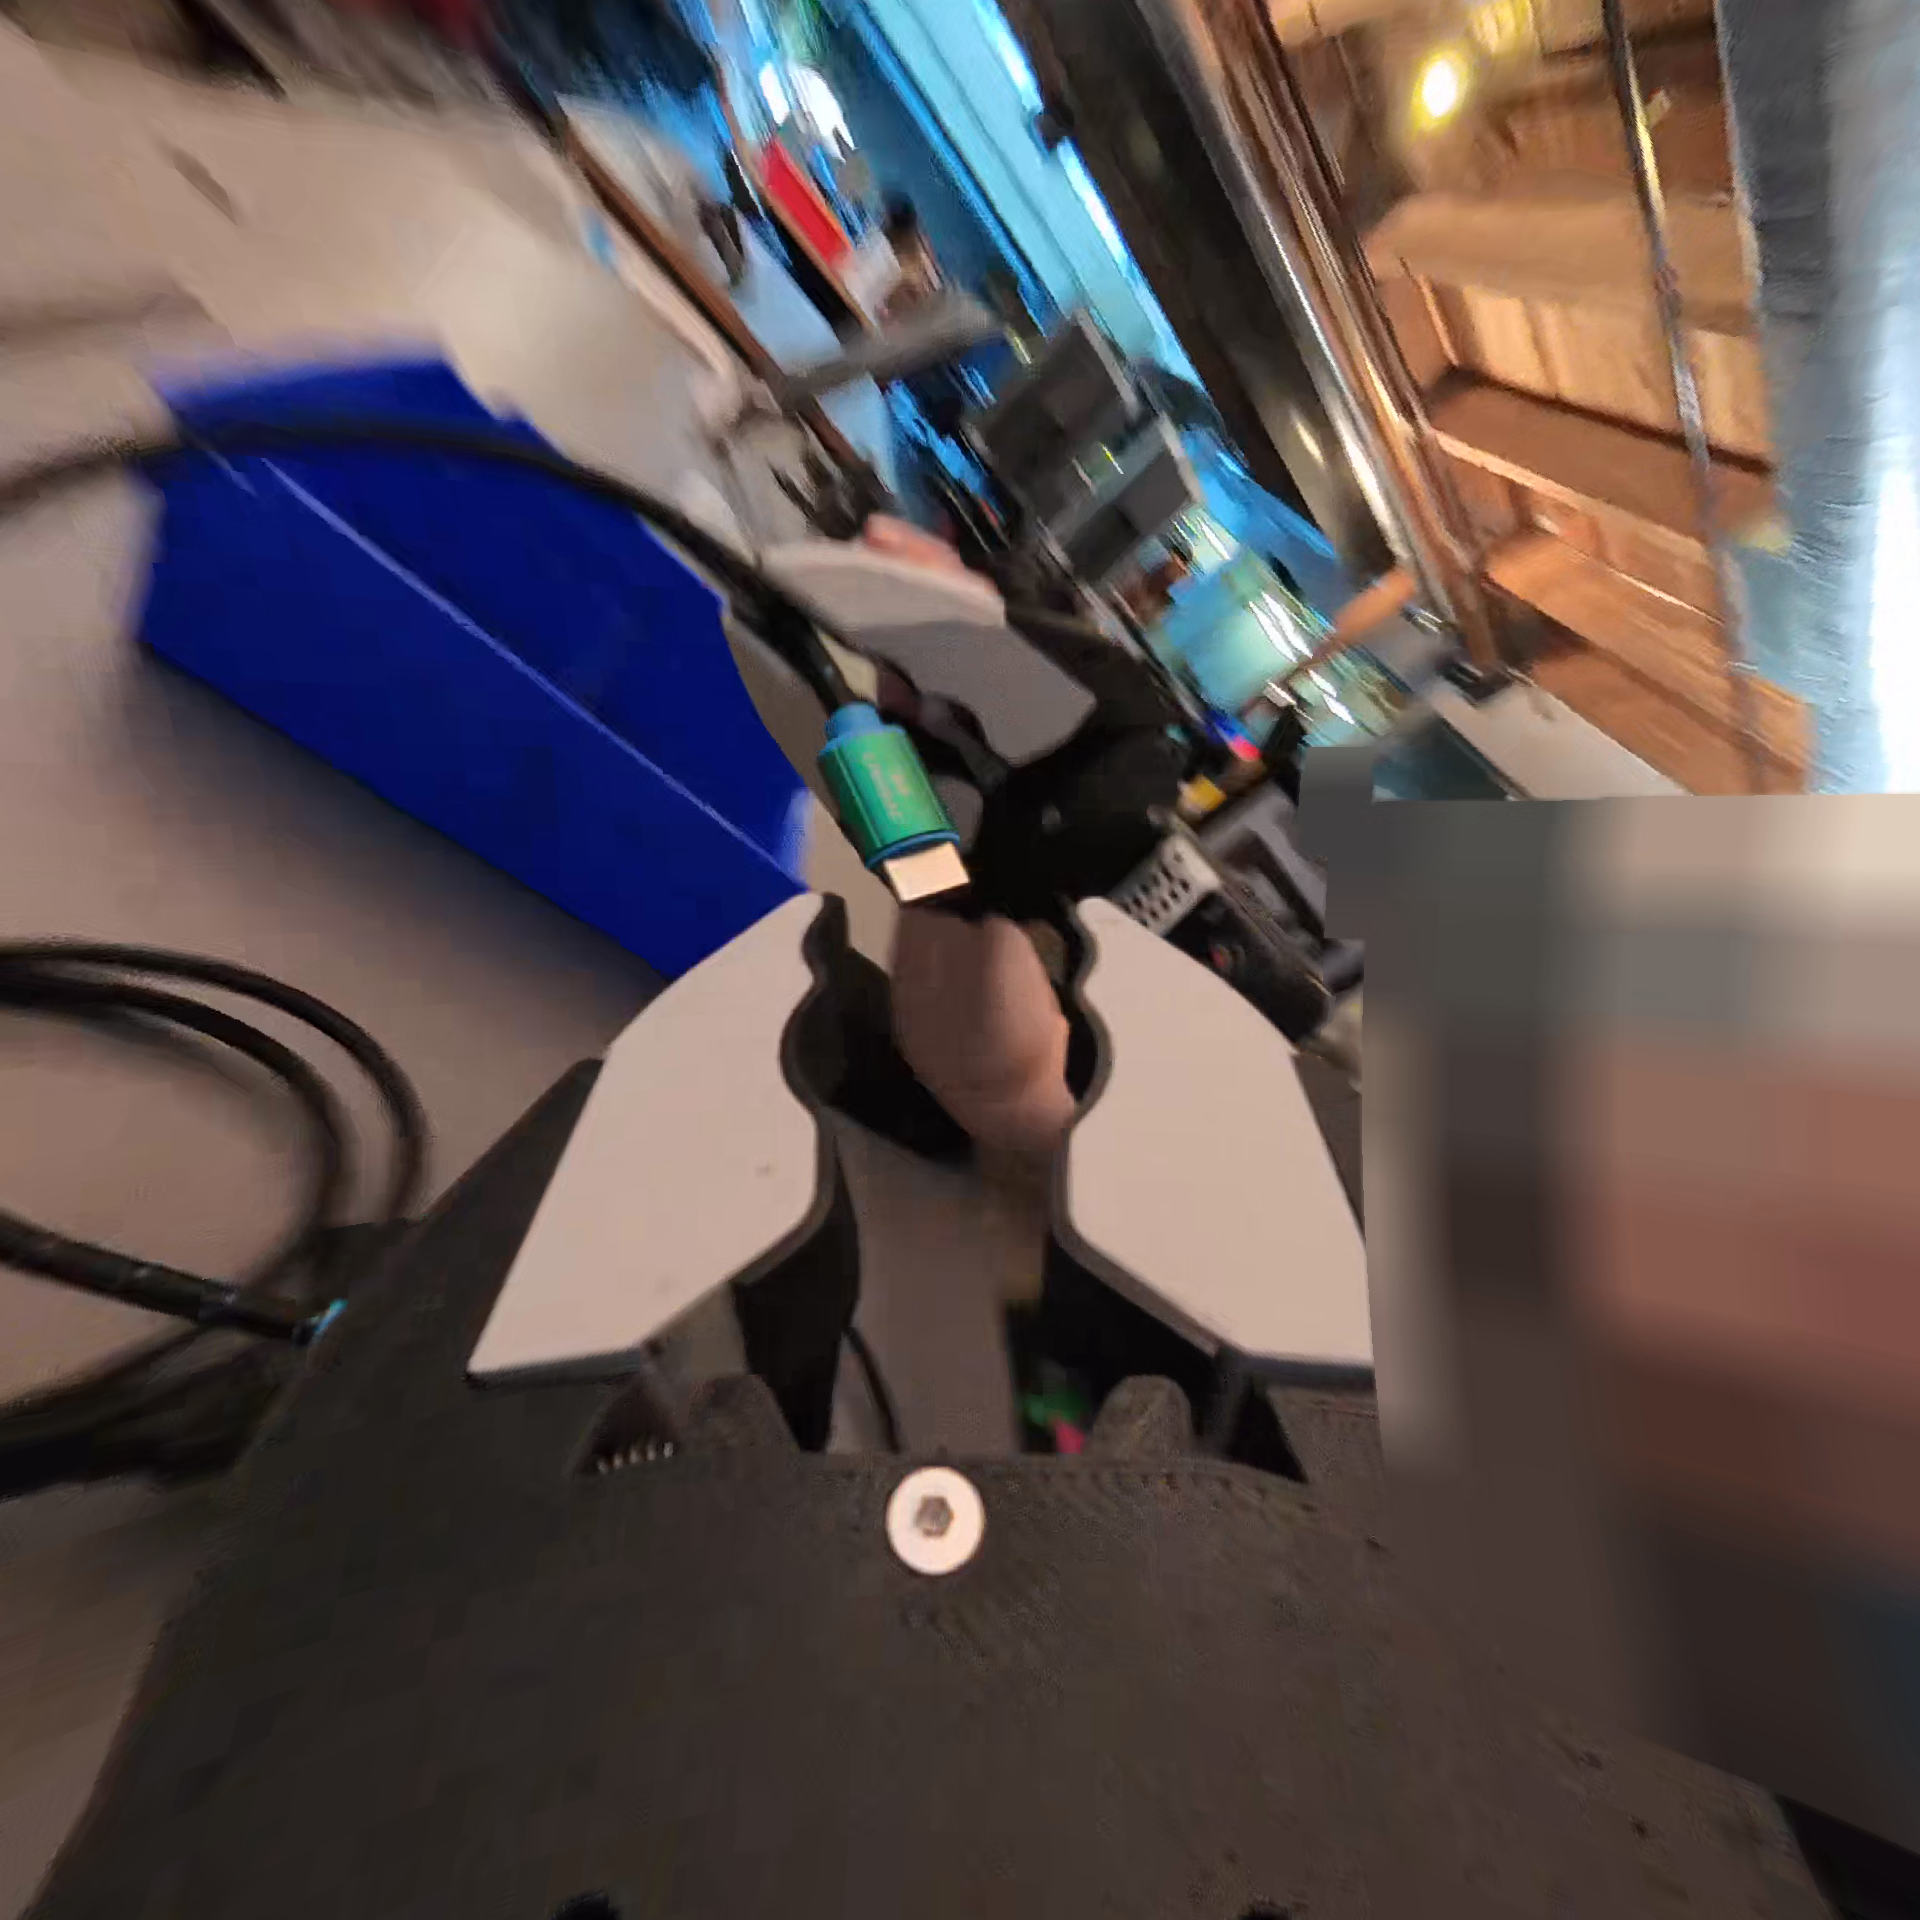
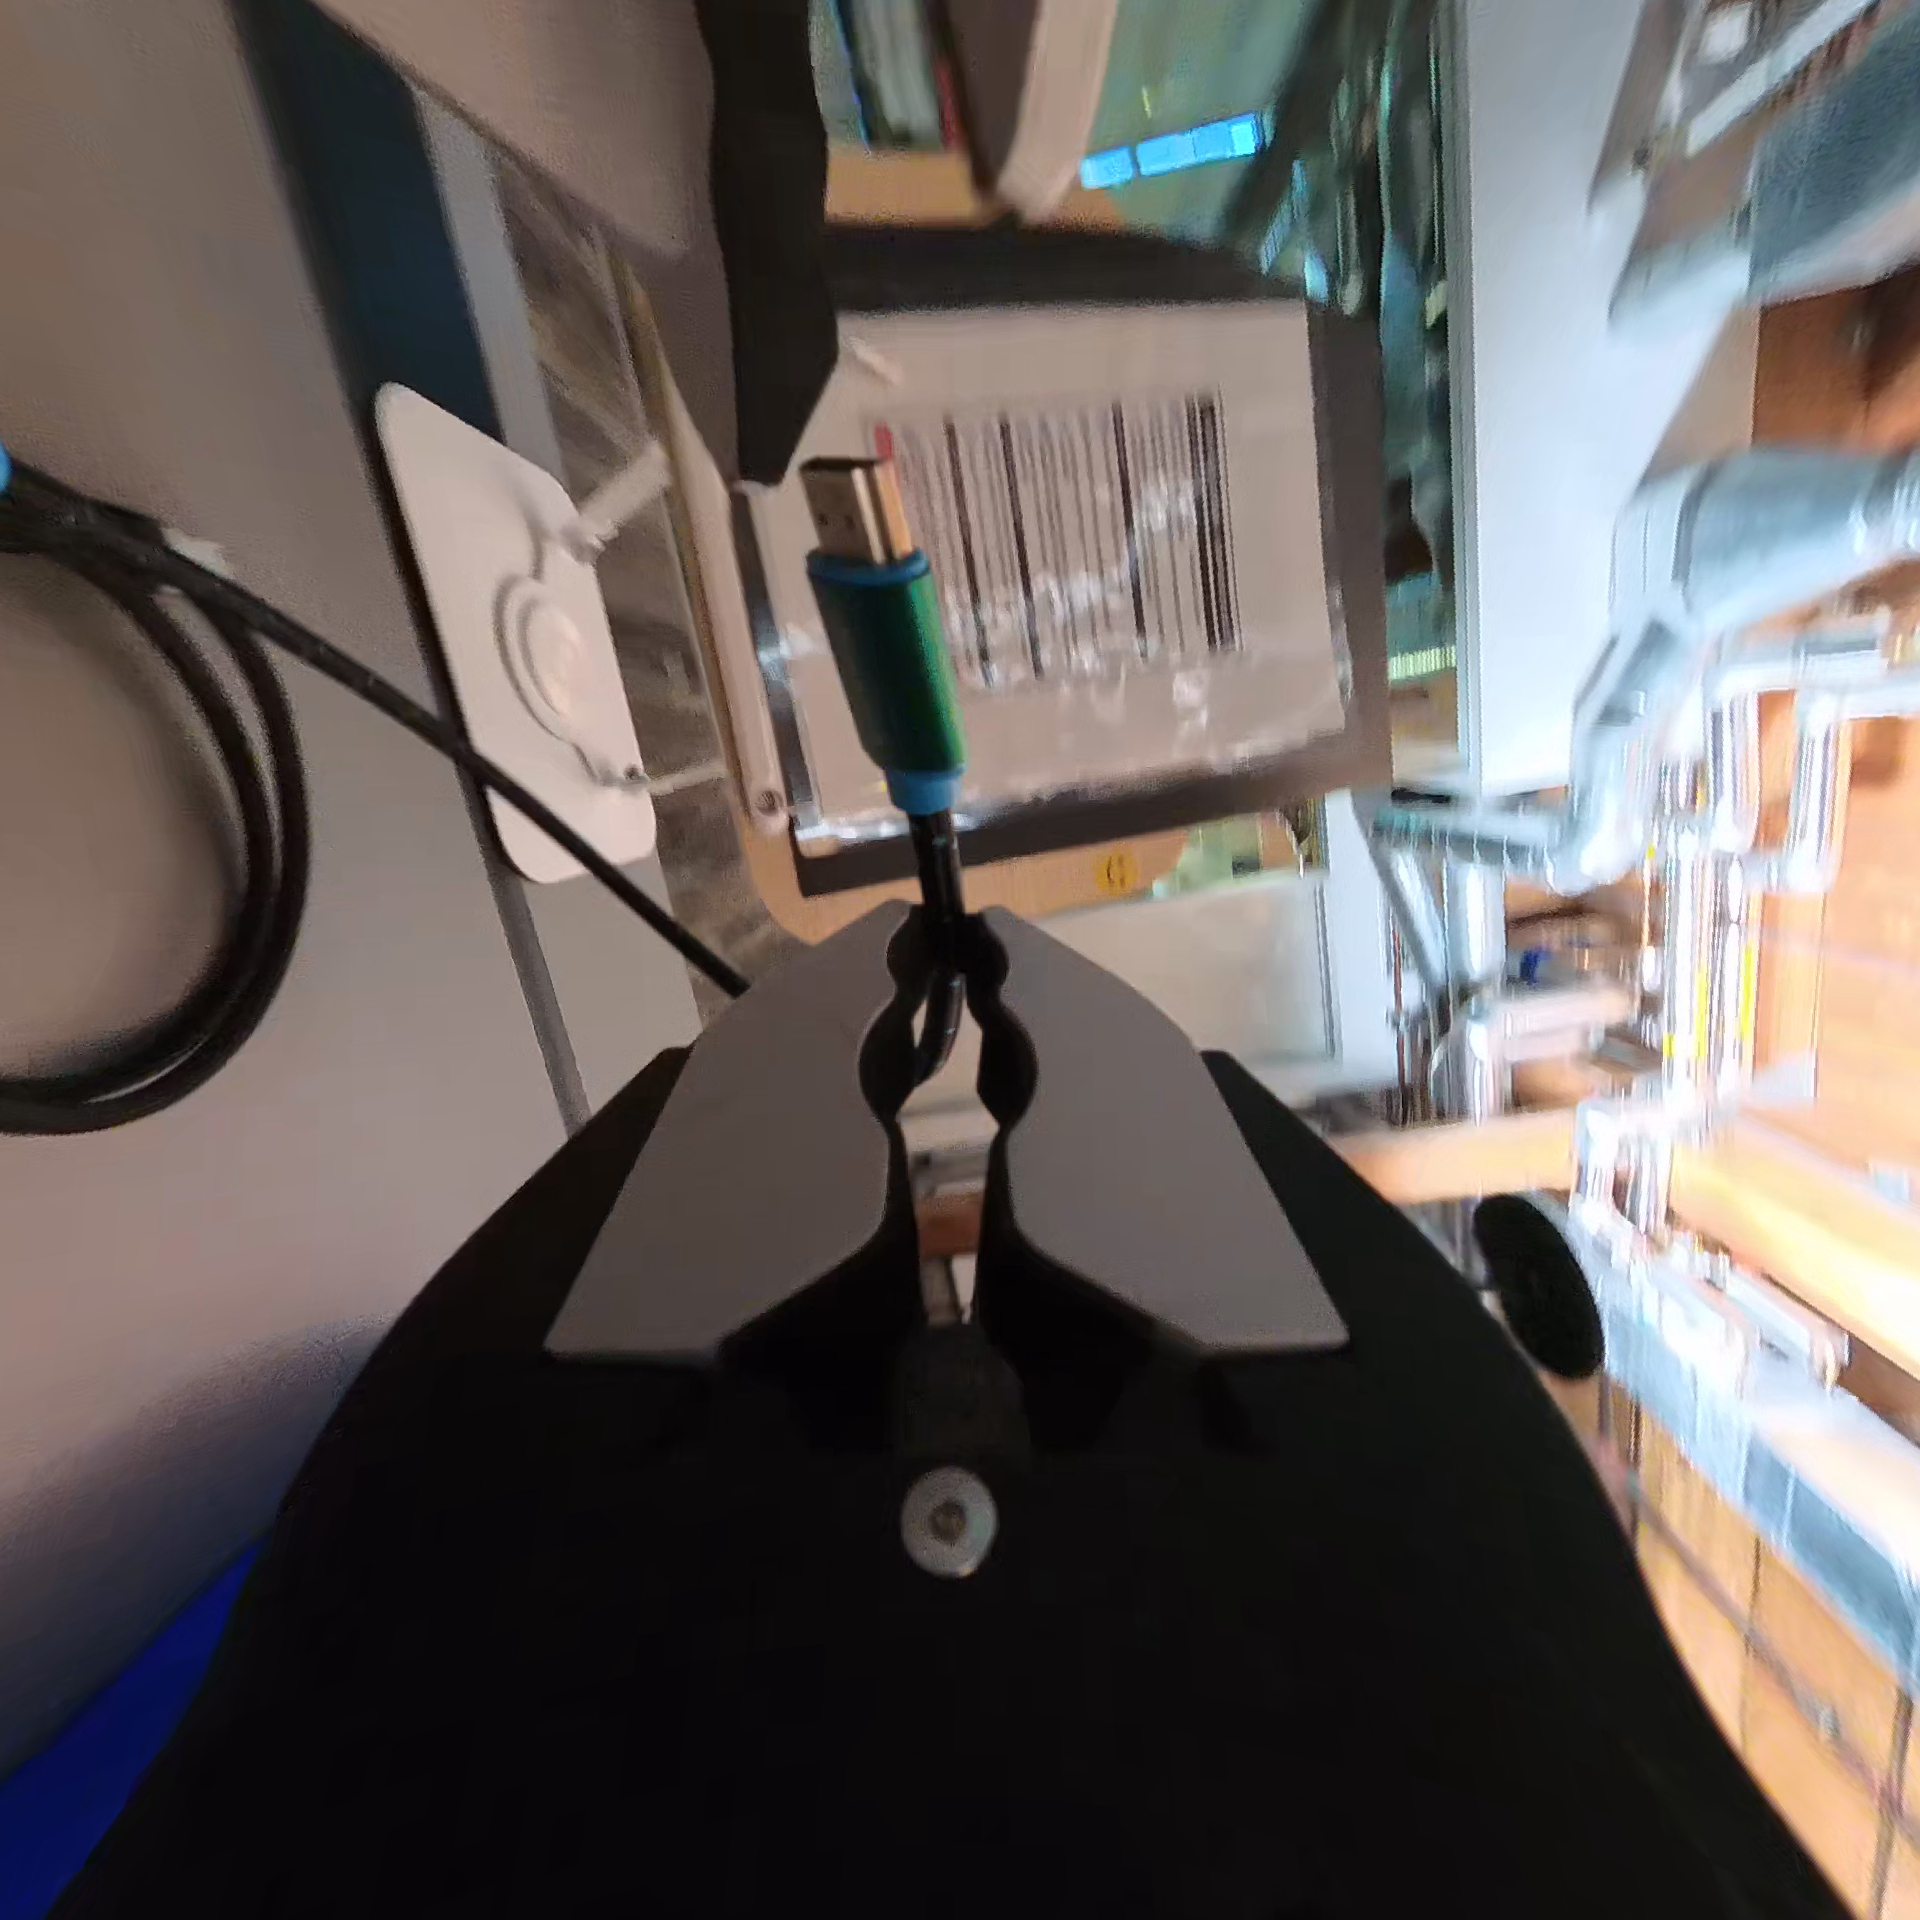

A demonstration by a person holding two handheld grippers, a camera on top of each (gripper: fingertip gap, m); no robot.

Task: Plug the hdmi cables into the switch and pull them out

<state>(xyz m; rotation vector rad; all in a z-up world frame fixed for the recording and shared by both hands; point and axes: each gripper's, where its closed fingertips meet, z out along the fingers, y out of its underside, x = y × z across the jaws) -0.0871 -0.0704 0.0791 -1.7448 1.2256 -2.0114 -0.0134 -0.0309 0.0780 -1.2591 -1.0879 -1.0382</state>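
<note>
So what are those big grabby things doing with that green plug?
A person is working two hand-held grippers. The right gripper has its fingers shut on the black cable just behind a green HDMI plug, holding it up in the air, not plugged into anything. The left gripper is open and empty, near a blue bin.

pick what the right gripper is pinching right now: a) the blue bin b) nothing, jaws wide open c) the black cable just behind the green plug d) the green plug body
c: in the right wrist view the right gripper is shut on the black cable, and the green plug stands free beyond the fingertips.
</note>
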